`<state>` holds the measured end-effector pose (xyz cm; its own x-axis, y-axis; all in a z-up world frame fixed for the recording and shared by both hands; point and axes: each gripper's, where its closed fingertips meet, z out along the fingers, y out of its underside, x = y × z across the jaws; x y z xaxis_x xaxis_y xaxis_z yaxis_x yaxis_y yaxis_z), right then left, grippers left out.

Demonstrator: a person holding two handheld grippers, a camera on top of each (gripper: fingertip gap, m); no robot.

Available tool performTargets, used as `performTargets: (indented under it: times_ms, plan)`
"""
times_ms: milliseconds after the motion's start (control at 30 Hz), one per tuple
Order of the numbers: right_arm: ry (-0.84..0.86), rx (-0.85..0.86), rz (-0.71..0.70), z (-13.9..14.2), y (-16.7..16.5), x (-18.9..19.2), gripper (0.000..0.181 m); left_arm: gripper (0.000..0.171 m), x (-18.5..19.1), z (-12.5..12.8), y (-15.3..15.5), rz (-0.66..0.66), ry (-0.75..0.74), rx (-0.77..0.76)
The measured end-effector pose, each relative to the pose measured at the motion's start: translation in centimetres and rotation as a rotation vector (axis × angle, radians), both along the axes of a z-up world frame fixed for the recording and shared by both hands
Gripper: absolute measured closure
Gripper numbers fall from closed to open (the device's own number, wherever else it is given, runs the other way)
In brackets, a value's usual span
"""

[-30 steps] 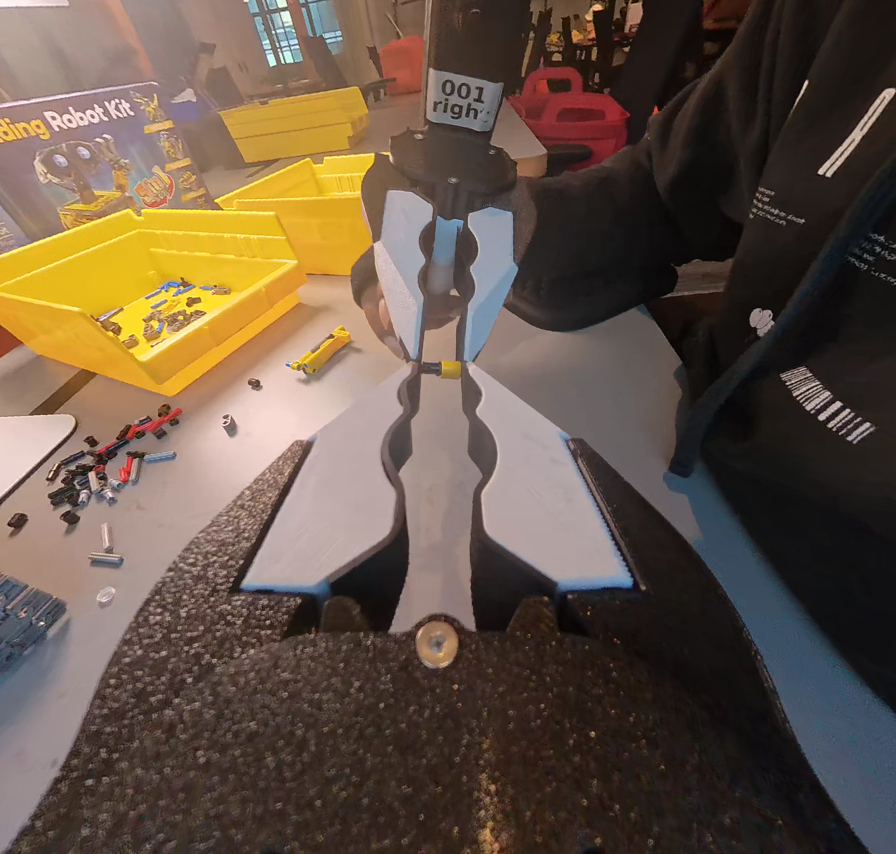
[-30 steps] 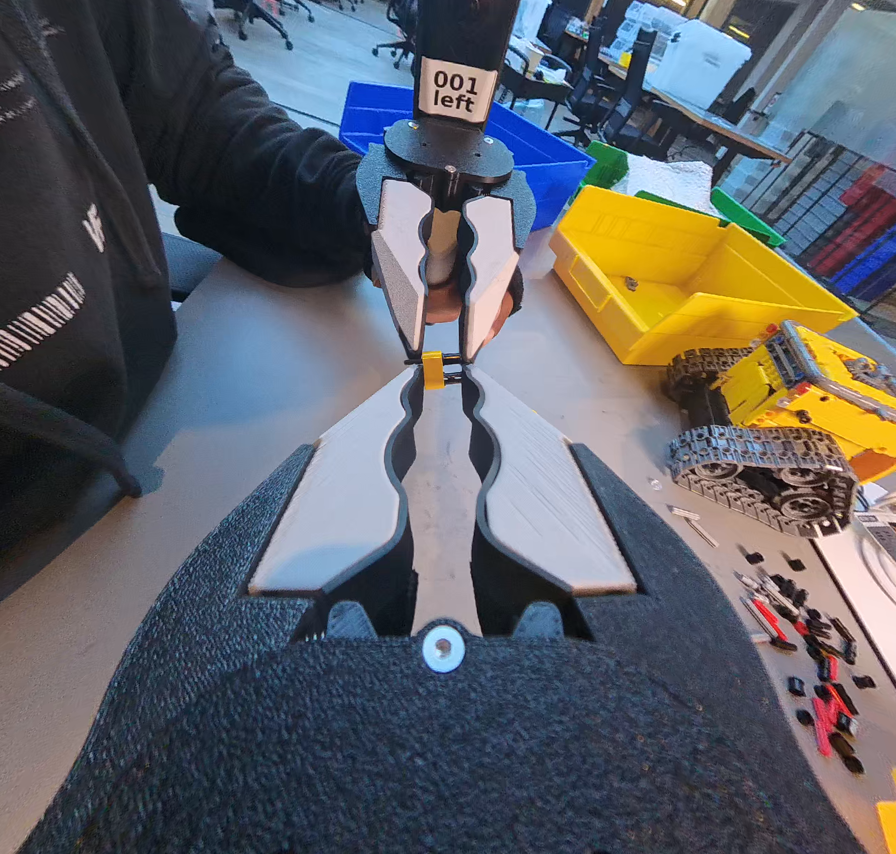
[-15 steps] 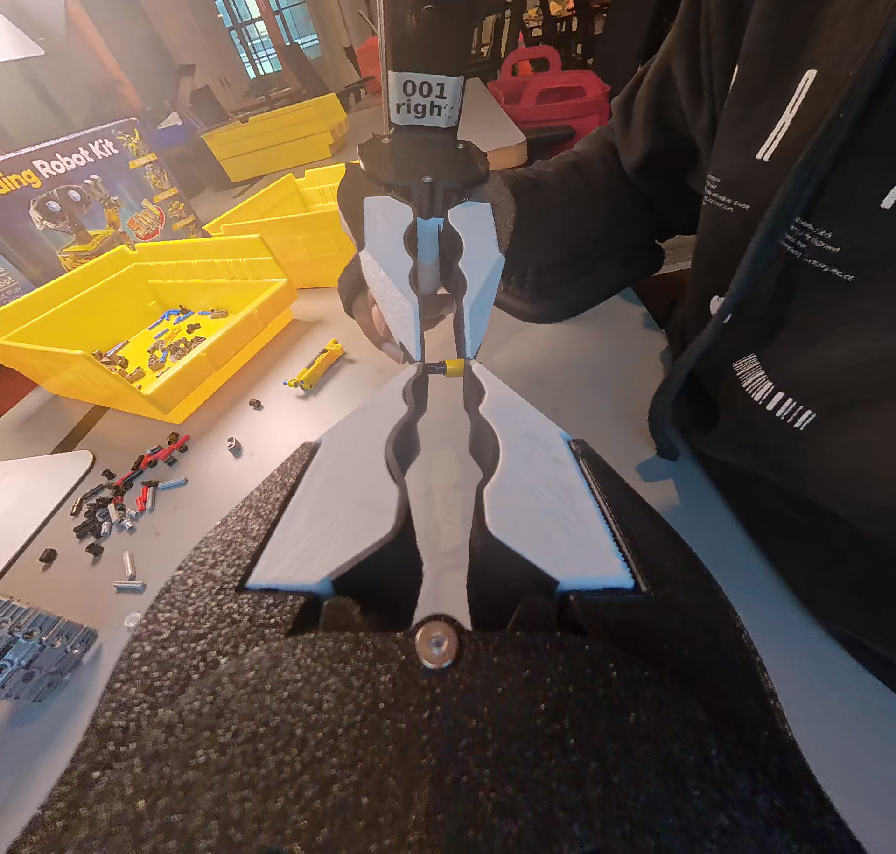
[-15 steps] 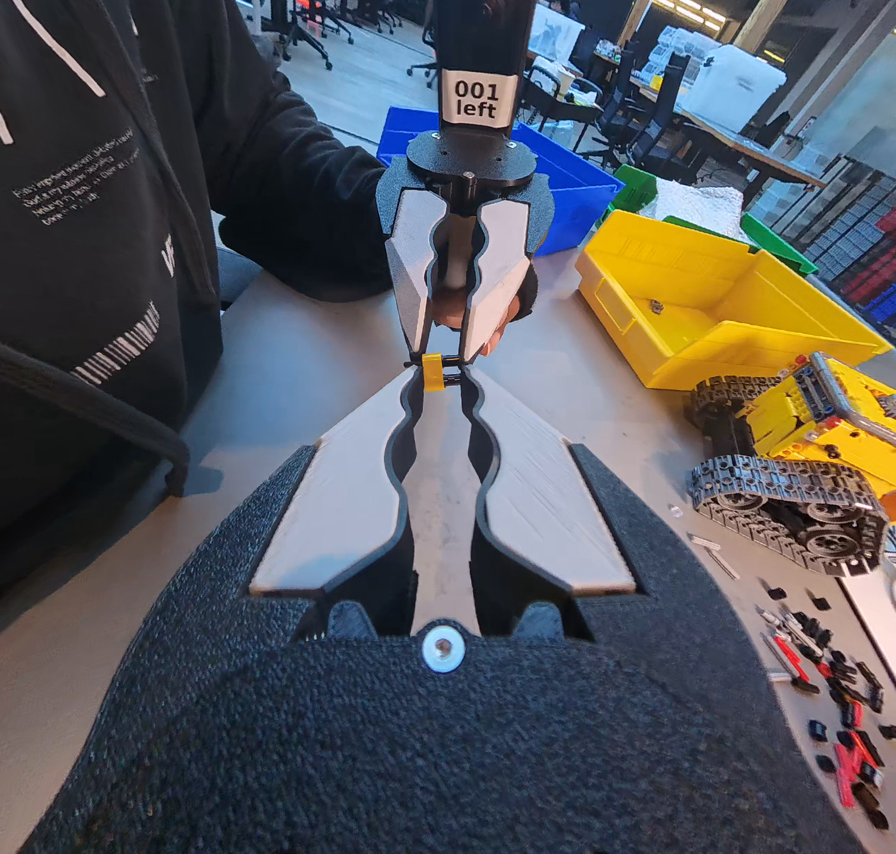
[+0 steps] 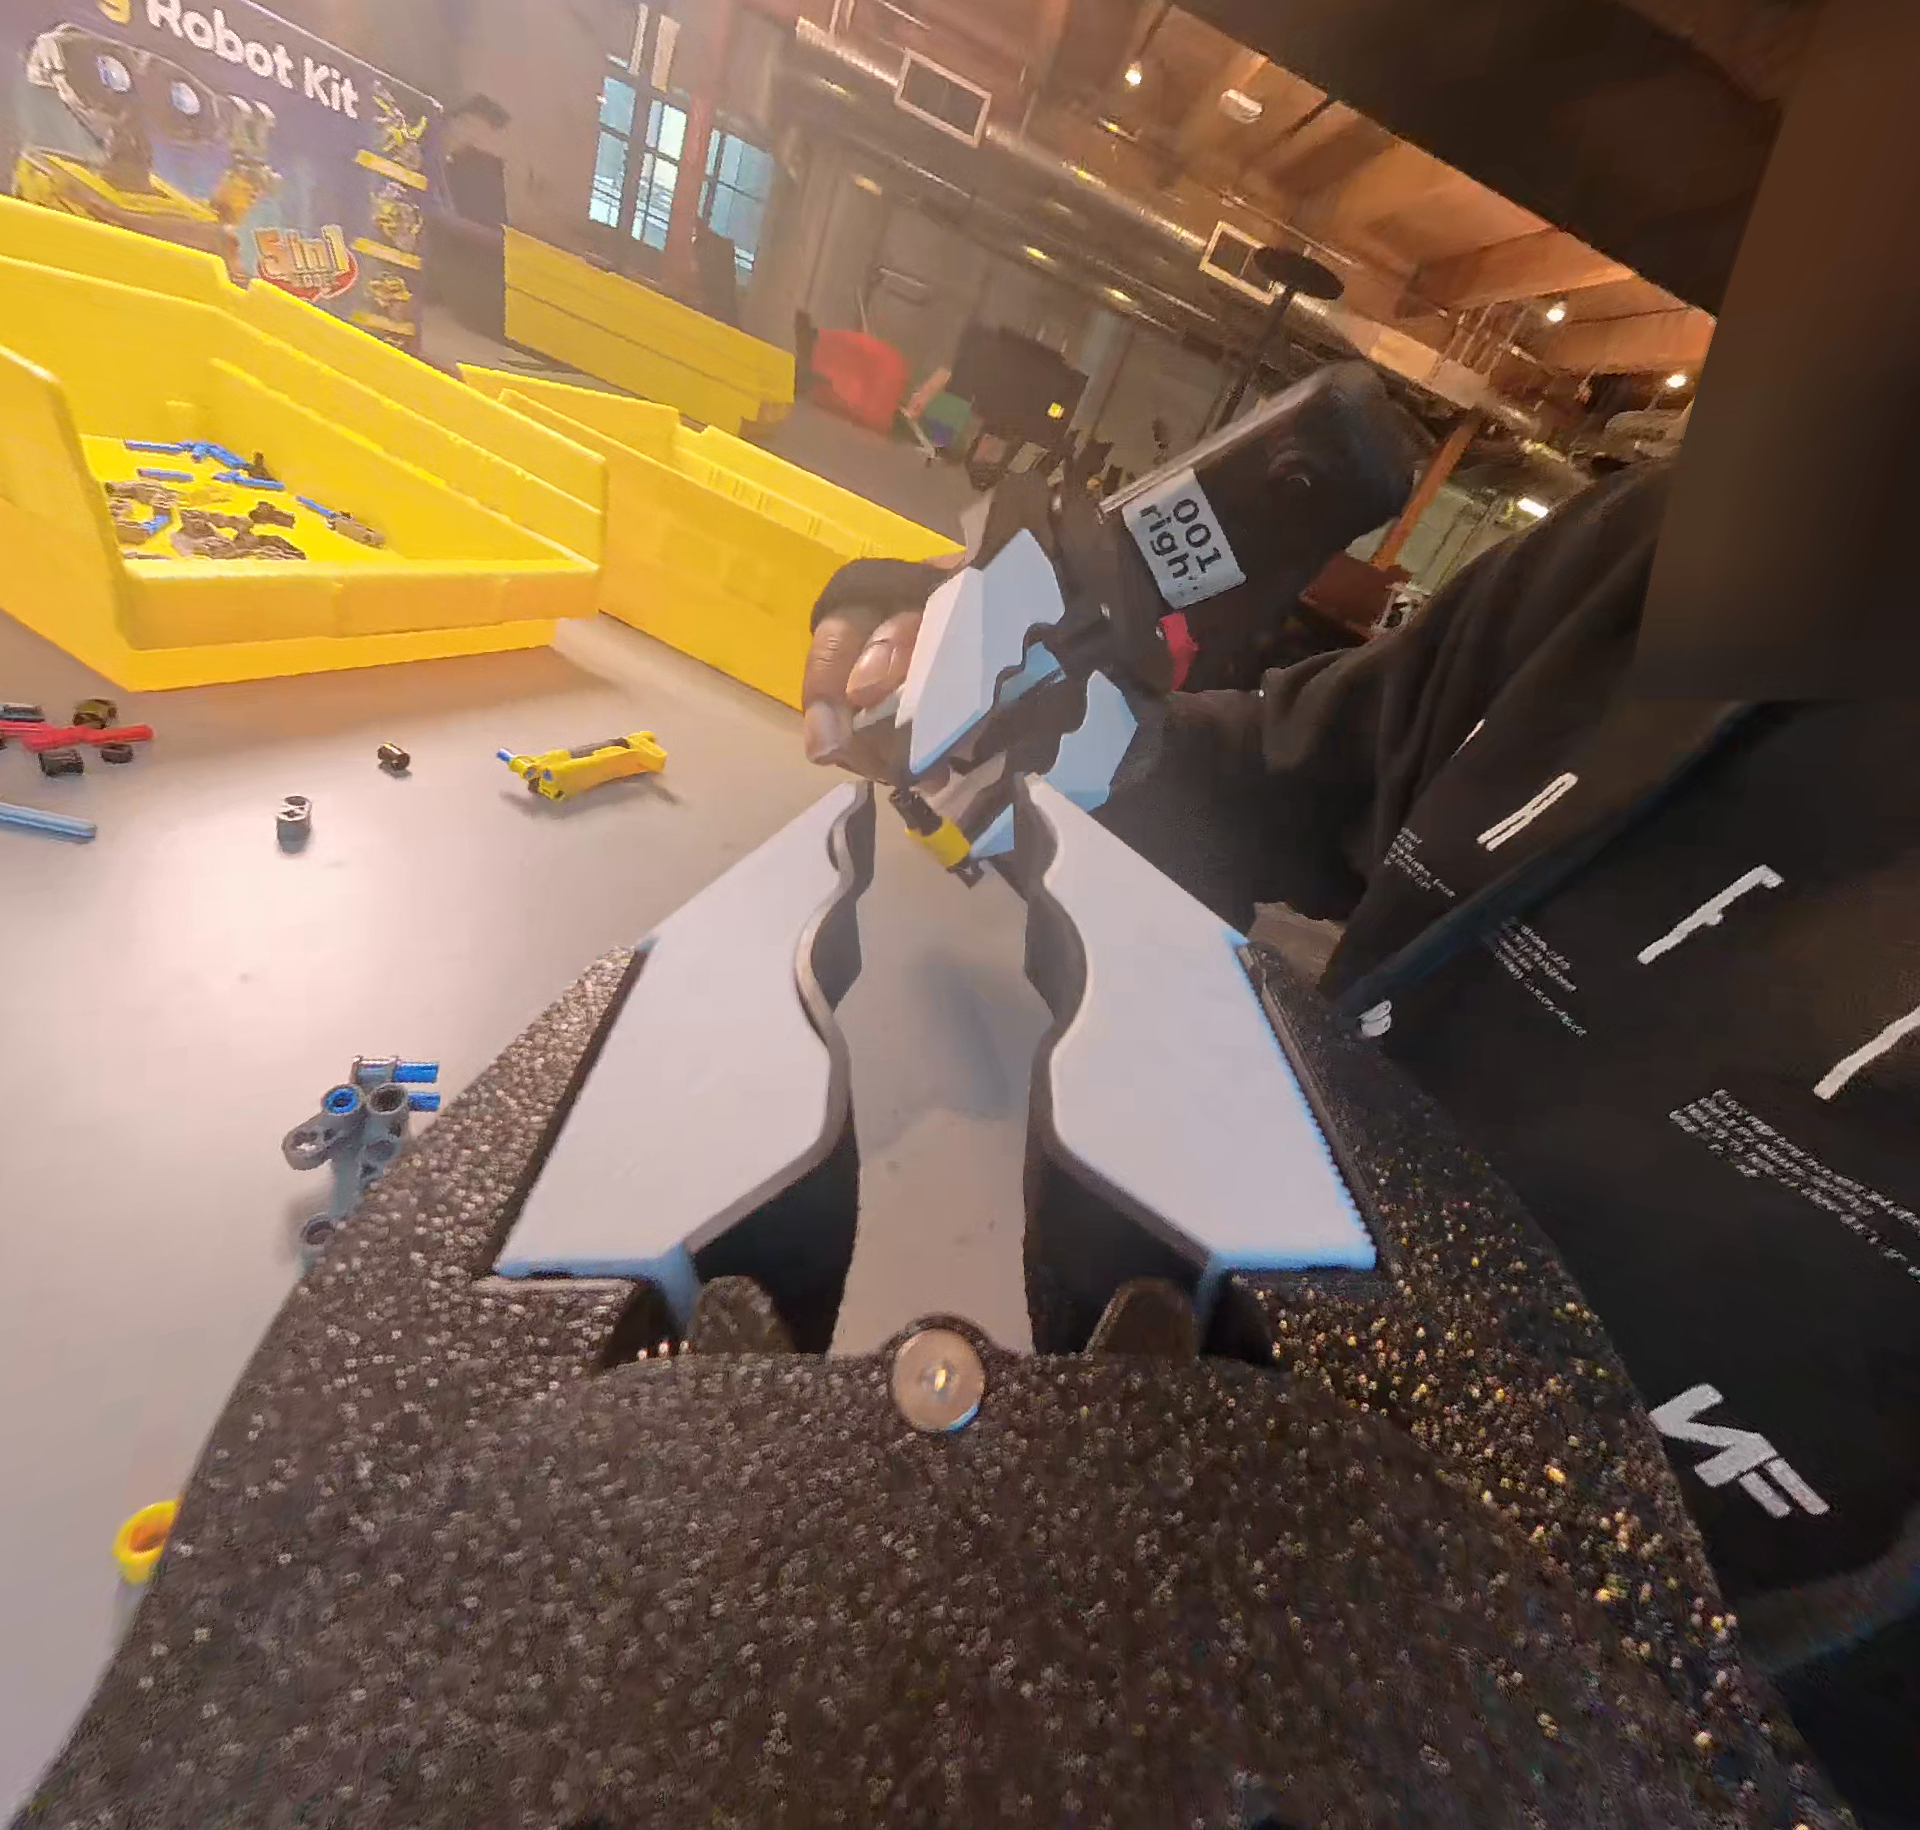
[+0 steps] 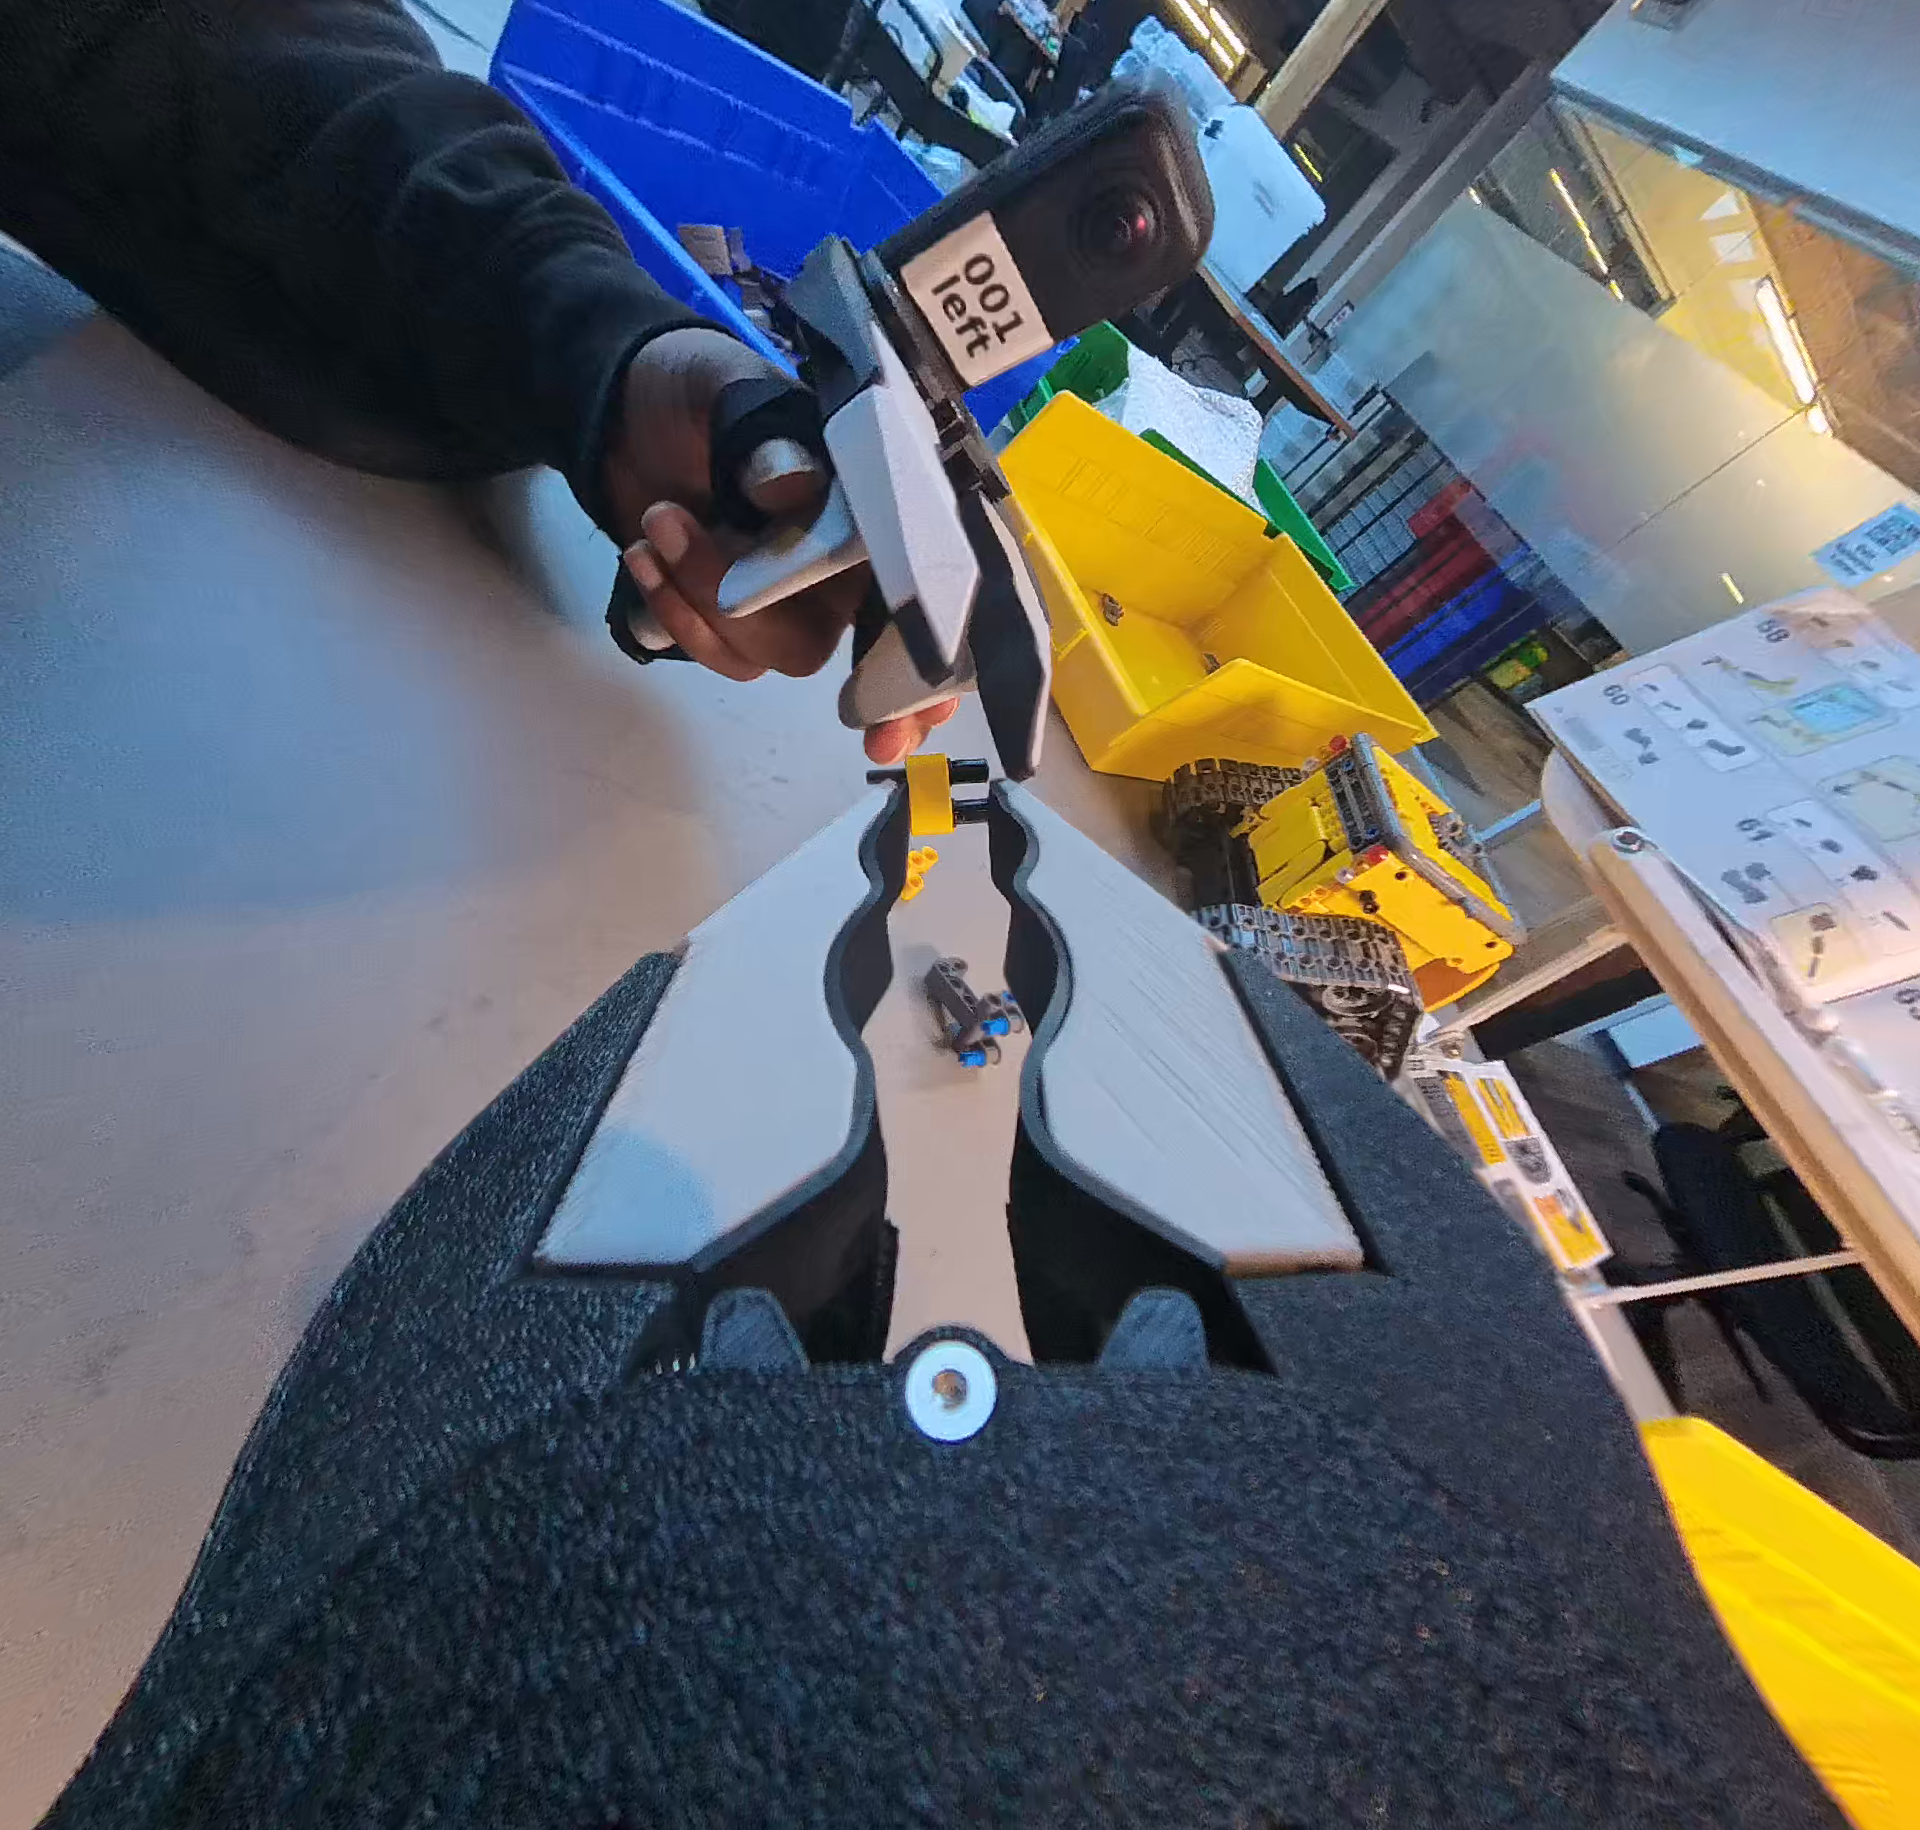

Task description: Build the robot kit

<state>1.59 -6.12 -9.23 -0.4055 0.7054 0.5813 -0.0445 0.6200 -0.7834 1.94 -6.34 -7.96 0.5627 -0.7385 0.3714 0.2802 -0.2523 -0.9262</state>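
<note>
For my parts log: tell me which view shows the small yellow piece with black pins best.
The right wrist view: the yellow piece sits large and side-on at the right gripper tips. In the left wrist view it is smaller, partly hidden.

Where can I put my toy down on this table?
Best spot: the bare grey table beside the dark sleeve. There's also a patch between the yellow bin and the grey-blue connector. It's crowded by the tracked model and the loose red-black pieces.

A grey tabletop [image 5: 208, 949] carries yellow bins [image 5: 343, 575], scattered small building pieces [image 5: 582, 767], a grey-and-blue connector cluster [image 5: 358, 1126] and a yellow tracked model [image 6: 1351, 876].
</note>
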Motion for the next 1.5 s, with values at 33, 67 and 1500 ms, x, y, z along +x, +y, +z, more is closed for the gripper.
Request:
performTargets:
  times_ms: [33,67,1500]
  plan:
    - [-0.007,-0.041,0.002,0.1,0.0,0.0,0.166,0.146,0.1,-0.1,0.0,0.002,0.026,0.01]
    - [-0.034,-0.112,0.013,0.1,0.0,0.0,0.166,0.146,0.3,-0.3,-0.1,0.0,0.066,0.03]
    - [-0.413,-1.111,0.148,0.3,2.1,-1.3,0.175,0.166,-1.0,-1.2,2.0,0.048,-0.282,-0.244]
